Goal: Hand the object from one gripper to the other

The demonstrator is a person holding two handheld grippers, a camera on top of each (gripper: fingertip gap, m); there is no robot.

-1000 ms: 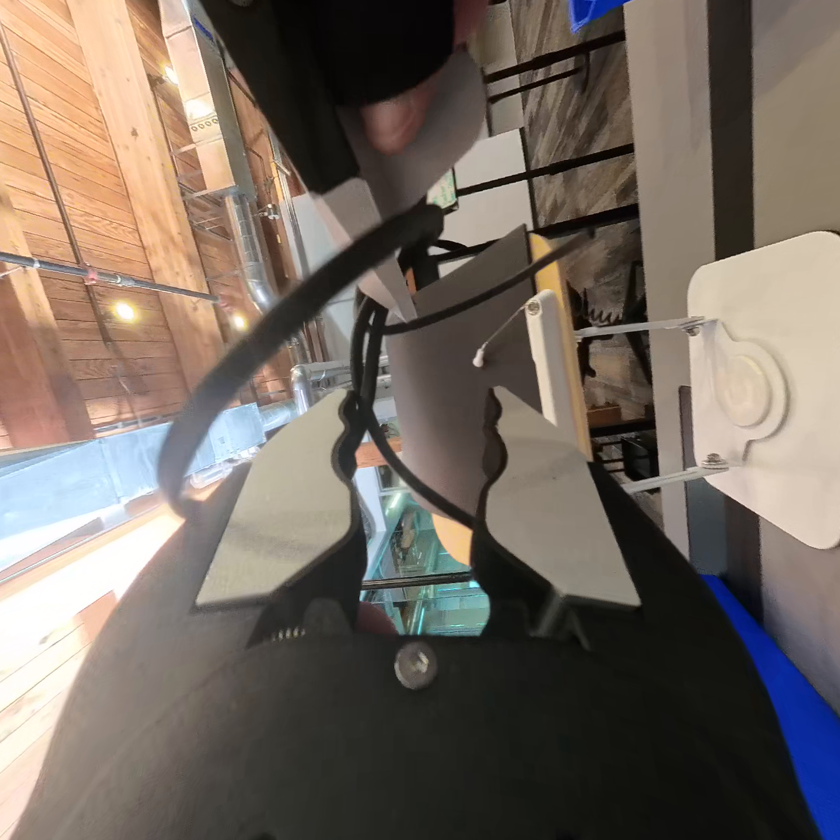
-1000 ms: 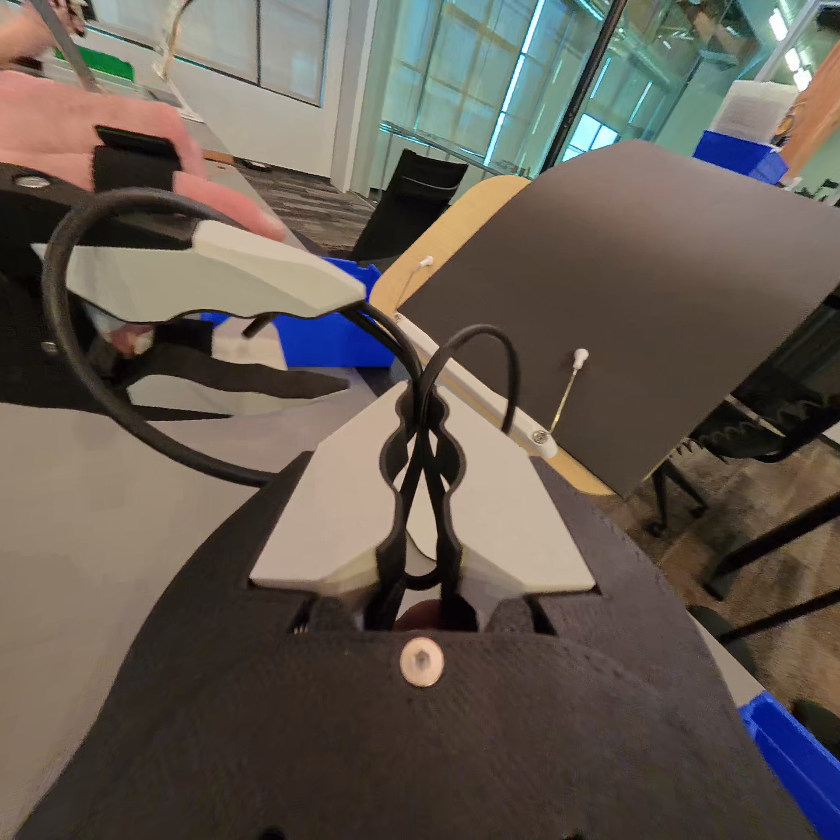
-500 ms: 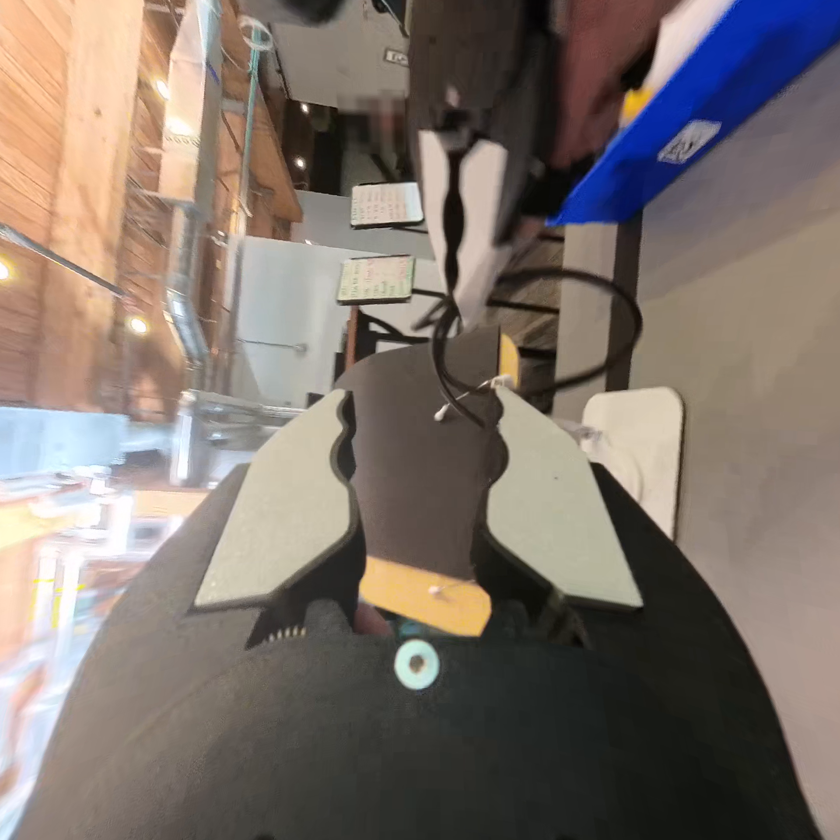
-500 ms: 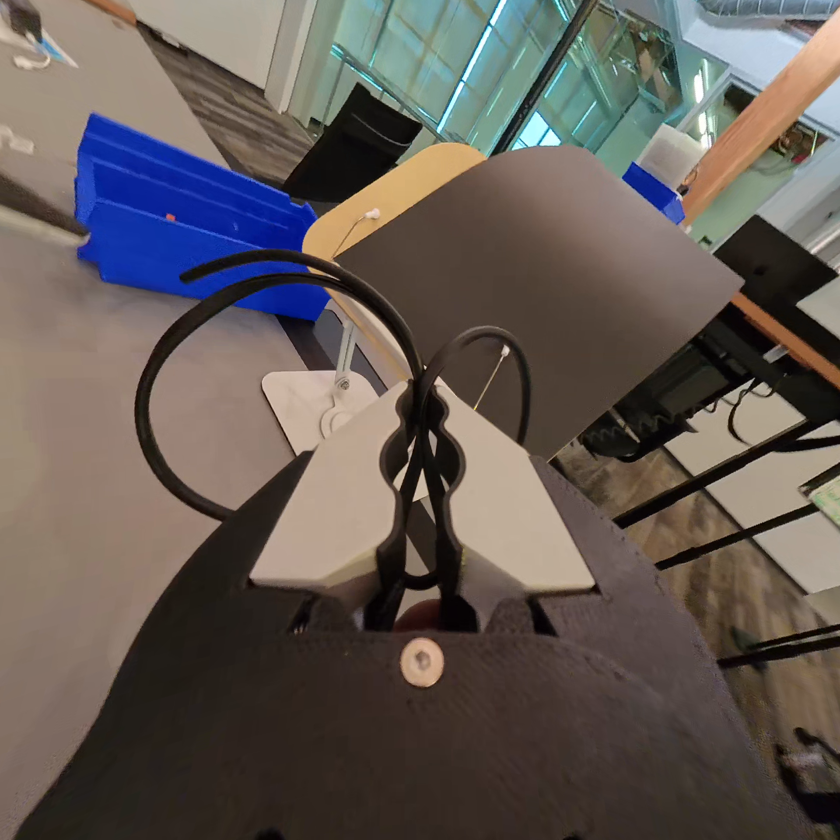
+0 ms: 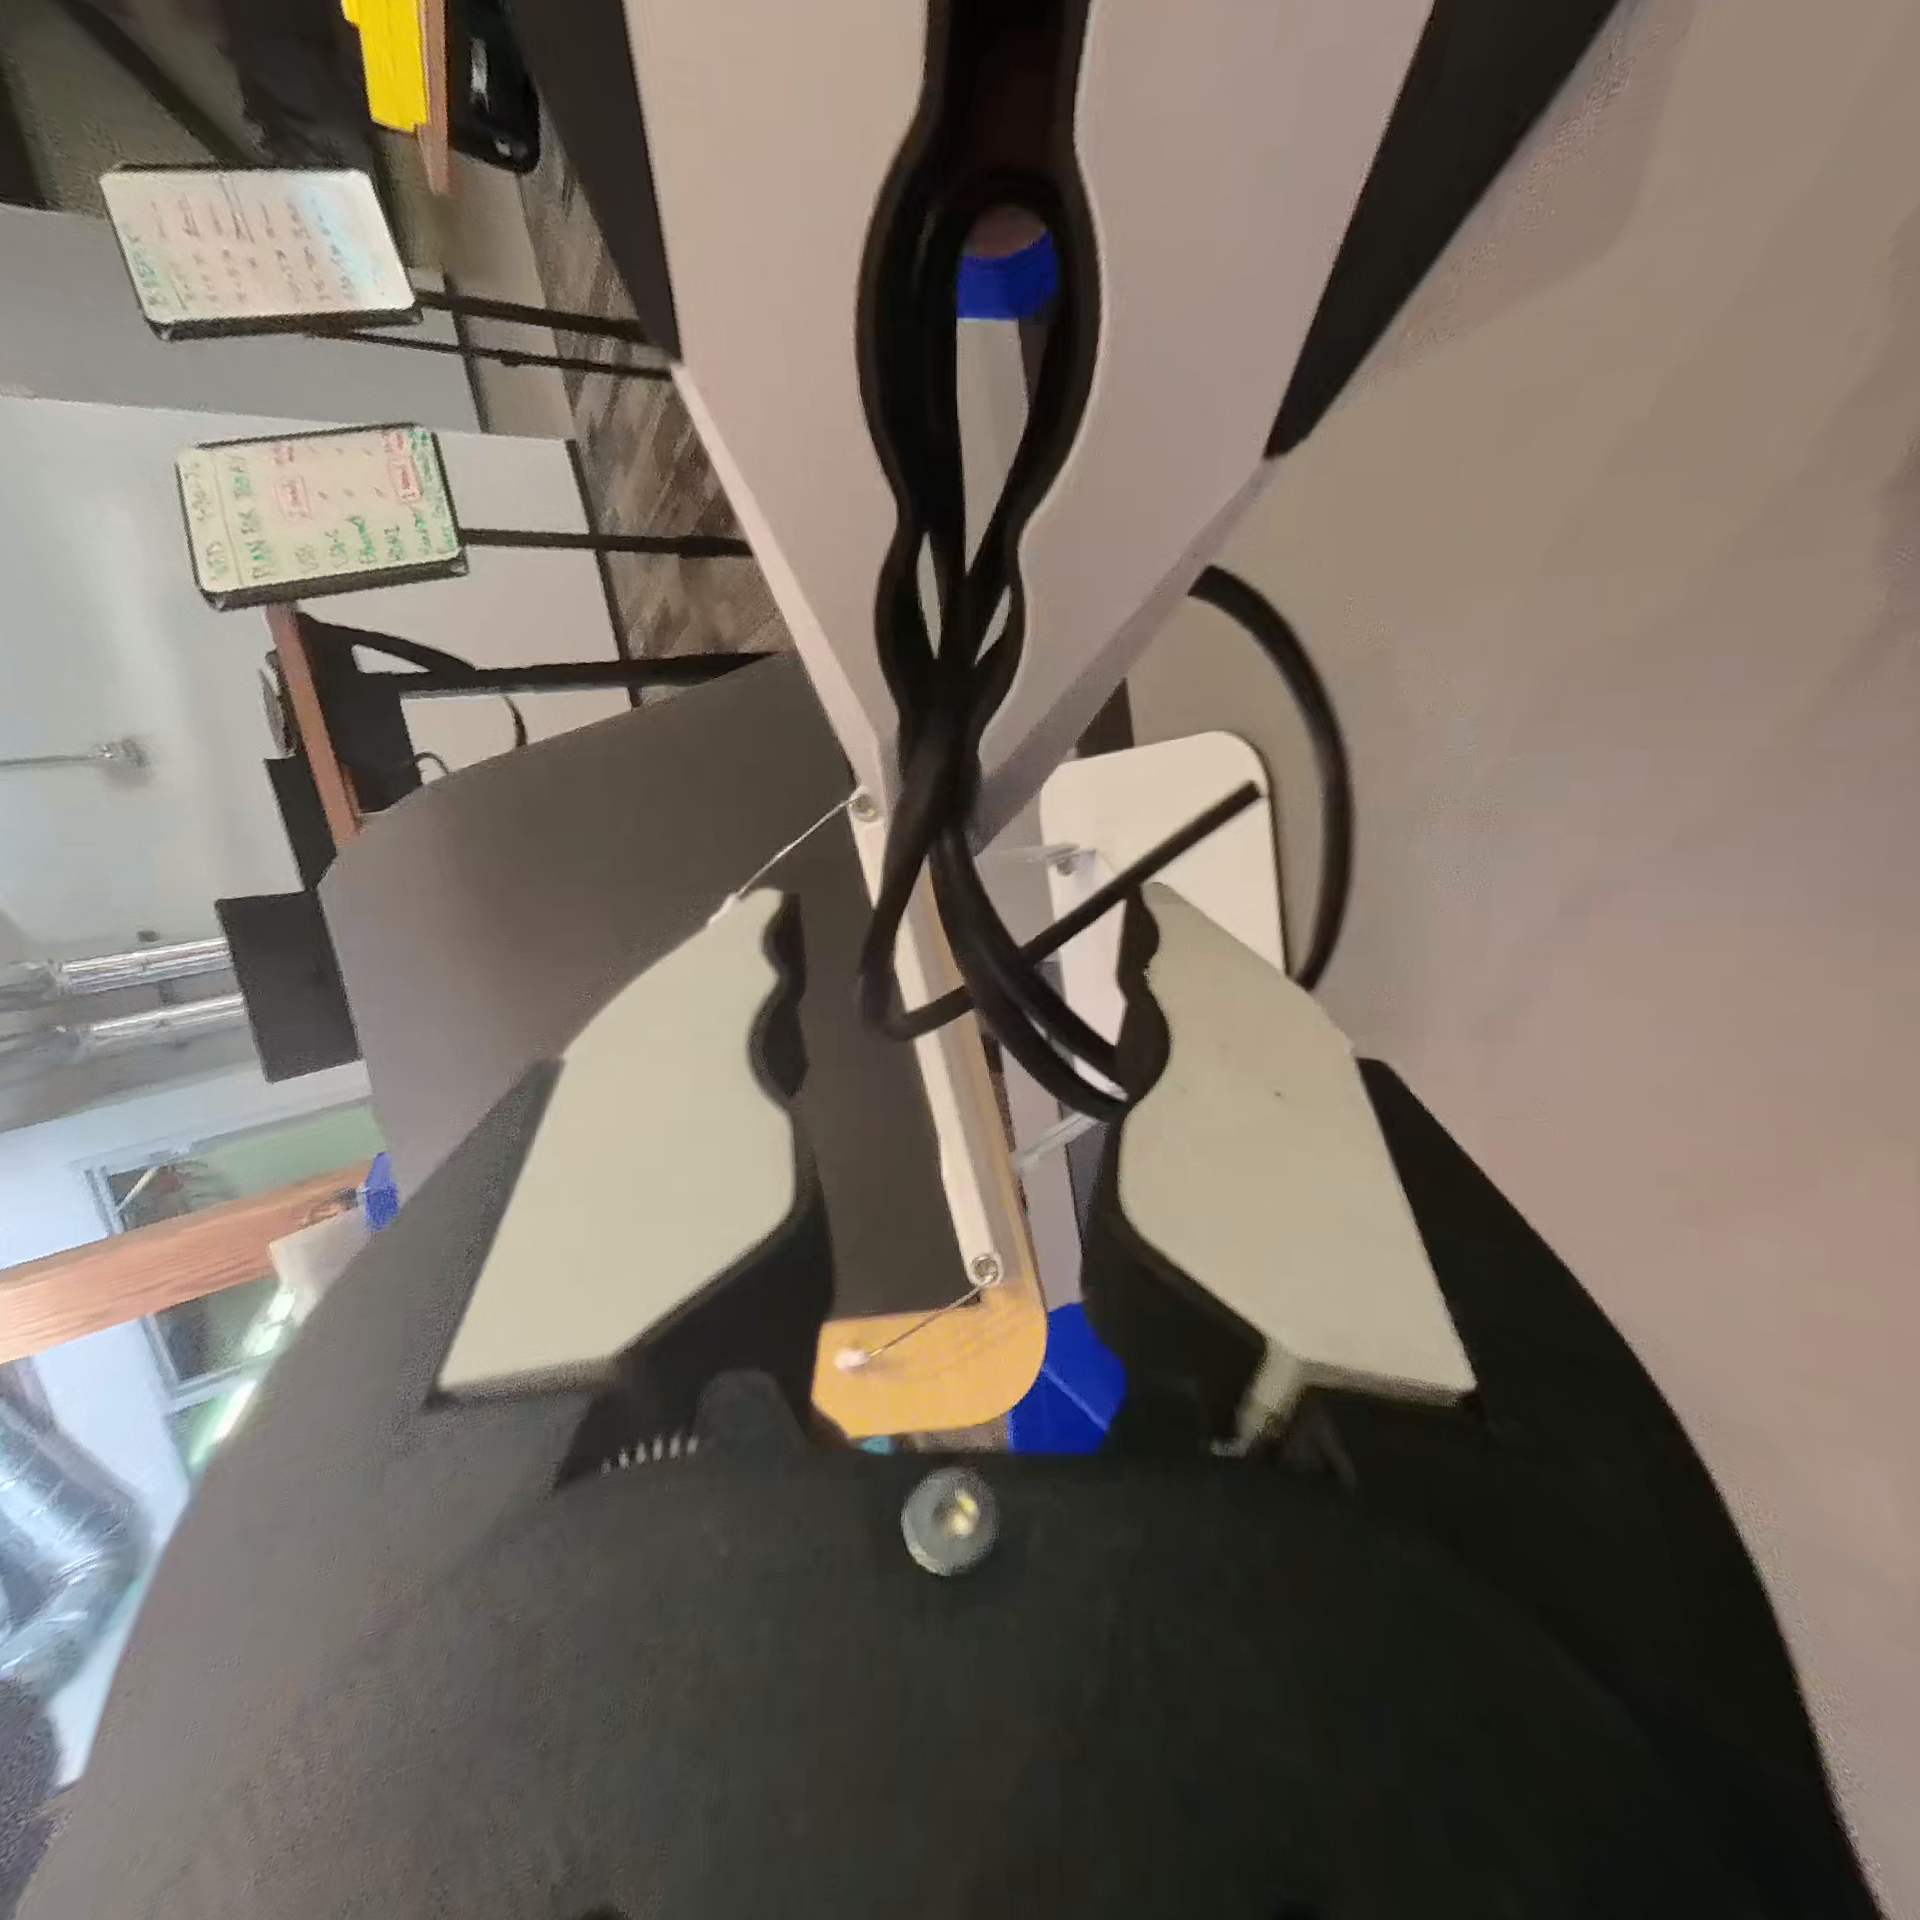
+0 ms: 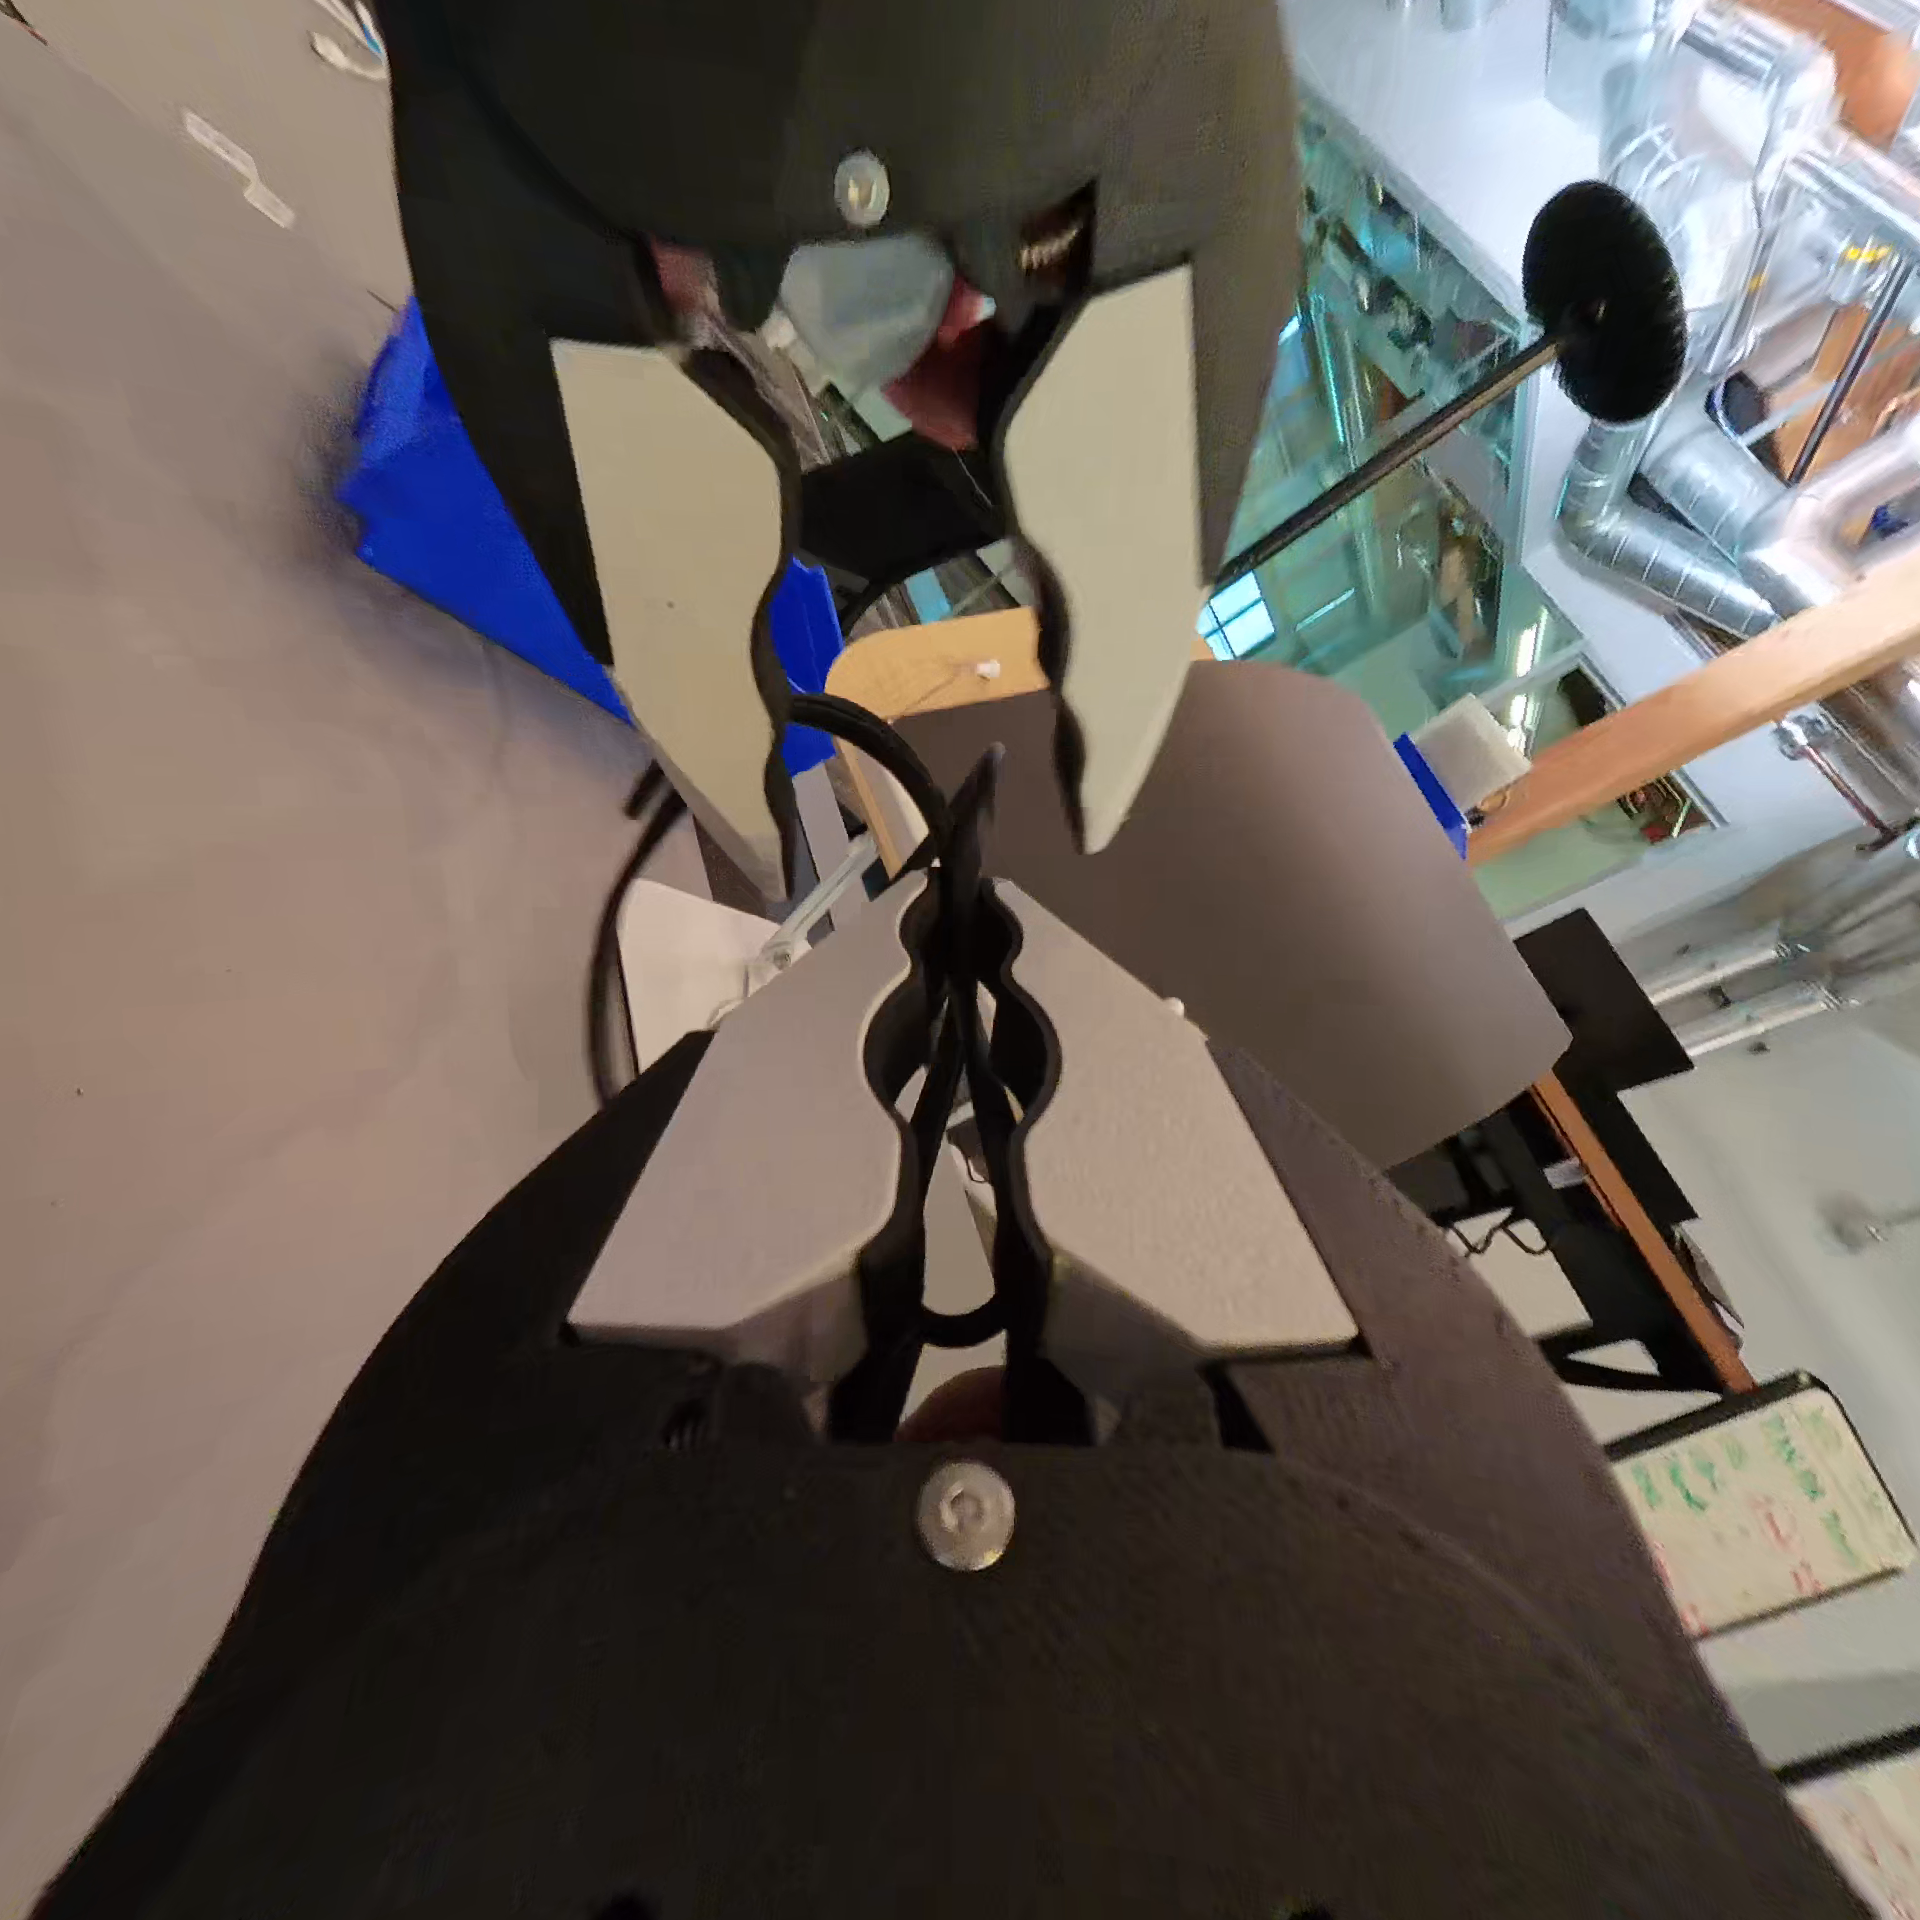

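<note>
A black cable [image 6: 966, 1049], coiled in loops, is clamped between the fingers of my right gripper [image 6: 966, 891], which is shut on it. My left gripper [image 6: 930, 847] faces it tip to tip from above, open and empty, with its fingers either side of the cable's free end. In the left wrist view my left gripper [image 5: 956, 912] is open, and the cable [image 5: 940, 727] hangs from the shut right gripper [image 5: 930, 774] down into the gap between the left fingers. One loop lies close to the left gripper's right finger [image 5: 1247, 1143]; I cannot tell if it touches.
A grey table [image 6: 208, 831] lies below. A blue bin [image 6: 447, 520] sits at its far side. A dark panel [image 6: 1247, 883] stands on a white base [image 5: 1174, 821] just behind the grippers. Whiteboards [image 5: 312, 520] stand farther off. Both grippers' tips are close together, under 4 cm apart.
Half a second ago the two grippers were apart. The left gripper has closed in on the right one, still open, so the cable loops now sit between its fingers. The right gripper stays shut.
</note>
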